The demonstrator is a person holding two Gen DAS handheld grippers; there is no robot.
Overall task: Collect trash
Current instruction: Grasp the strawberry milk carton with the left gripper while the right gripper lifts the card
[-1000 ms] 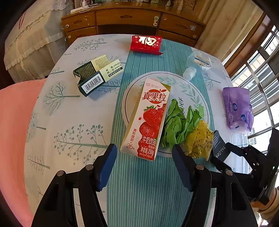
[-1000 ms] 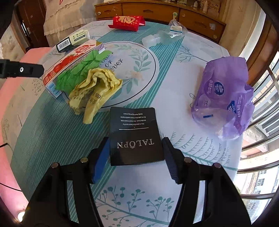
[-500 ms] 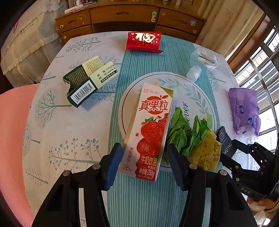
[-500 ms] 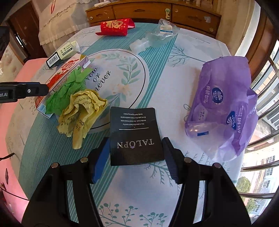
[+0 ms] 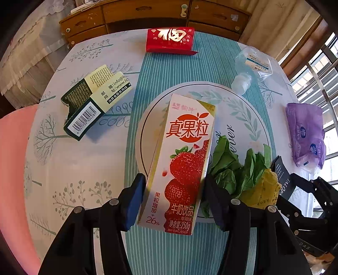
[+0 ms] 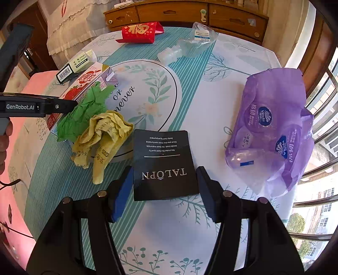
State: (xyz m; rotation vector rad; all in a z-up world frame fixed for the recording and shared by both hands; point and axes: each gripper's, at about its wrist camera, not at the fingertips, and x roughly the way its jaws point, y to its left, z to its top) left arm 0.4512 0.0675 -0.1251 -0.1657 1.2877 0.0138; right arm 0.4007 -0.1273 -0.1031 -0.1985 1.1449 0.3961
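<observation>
A strawberry milk carton (image 5: 181, 160) lies across the round white mat (image 5: 243, 101), its near end between my left gripper's (image 5: 175, 201) blue pads, which press on both its sides. From the right wrist view, one left finger (image 6: 57, 106) rests against the carton (image 6: 84, 84). Beside it lie crumpled green paper (image 5: 228, 169) and crumpled yellow paper (image 6: 103, 135). My right gripper (image 6: 164, 190) is shut on a black card (image 6: 162, 165) printed TALOPN, held above the tablecloth. The card (image 5: 282, 175) also shows edge-on at the right of the left wrist view.
On the table lie a green and cream box (image 5: 95, 101) at left, a red packet (image 5: 169, 40) at the far edge, a crushed clear bottle (image 5: 249, 67) and a purple plastic wrapper (image 6: 272, 127) at right. A wooden dresser (image 5: 147, 14) stands behind.
My left gripper came forward and down over the carton, and its jaws narrowed onto the near end. The right gripper kept its place with the black card still in it.
</observation>
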